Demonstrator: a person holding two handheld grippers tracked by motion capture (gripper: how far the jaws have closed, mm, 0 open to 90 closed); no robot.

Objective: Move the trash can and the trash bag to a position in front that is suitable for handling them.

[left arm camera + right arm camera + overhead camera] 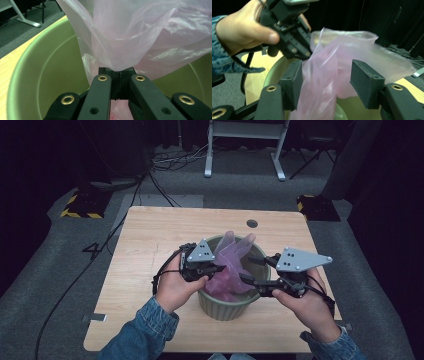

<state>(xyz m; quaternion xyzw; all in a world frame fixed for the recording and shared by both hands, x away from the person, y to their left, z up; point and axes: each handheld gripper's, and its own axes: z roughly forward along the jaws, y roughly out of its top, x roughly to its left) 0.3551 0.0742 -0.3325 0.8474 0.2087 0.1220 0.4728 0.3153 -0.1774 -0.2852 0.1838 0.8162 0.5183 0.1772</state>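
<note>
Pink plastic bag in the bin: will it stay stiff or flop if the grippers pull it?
The pink plastic bag probably flops: it is thin, see-through and crumpled where the left gripper pinches it. It looks very light, so it should lift easily. Its glossy film may slip between the right gripper's open jaws.

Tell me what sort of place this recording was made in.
Likely a lab or studio set up for recording. A lone wooden table stands on grey carpet, loose cables trail across the floor, black drapes hang behind, and yellow-and-black striped stand bases sit by the table's far corners.
</note>
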